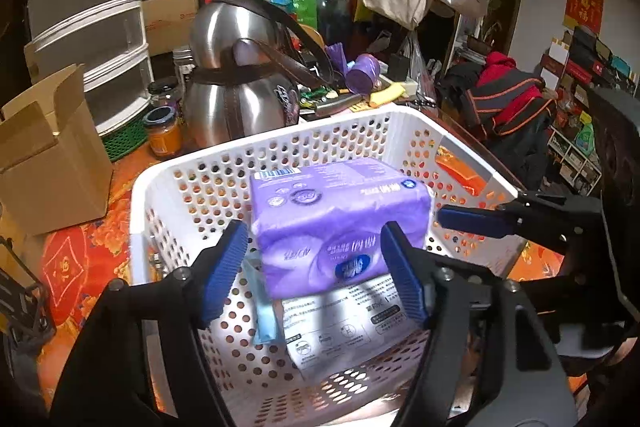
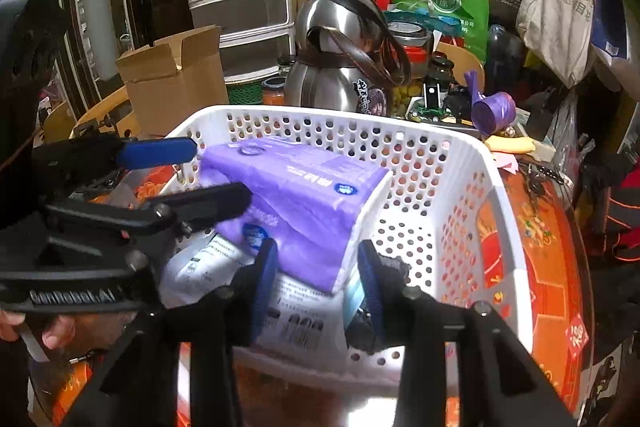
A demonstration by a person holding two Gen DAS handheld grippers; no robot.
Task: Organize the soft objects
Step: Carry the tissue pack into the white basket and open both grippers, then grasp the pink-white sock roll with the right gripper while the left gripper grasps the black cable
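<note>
A purple tissue pack (image 1: pixel 340 223) lies in the white perforated basket (image 1: pixel 280 139), on top of a white printed packet (image 1: pixel 348 331) and a light blue packet (image 1: pixel 266 319). My left gripper (image 1: pixel 316 267) is open over the basket, its blue pads either side of the purple pack, apart from it. In the right wrist view the purple pack (image 2: pixel 304 203) rests tilted on the white packet (image 2: pixel 296 311) in the basket (image 2: pixel 480 195). My right gripper (image 2: pixel 318 283) is open at the pack's near end. The left gripper's fingers (image 2: pixel 160 151) reach in from the left.
A steel thermos kettle (image 1: pixel 240 75) stands behind the basket, with a jar (image 1: pixel 162 131), an open cardboard box (image 1: pixel 52 155) and plastic drawers (image 1: pixel 88 11) to the left. A purple cup (image 2: pixel 492 111) and clutter lie at the back right. The tablecloth (image 2: pixel 532 251) is orange-red.
</note>
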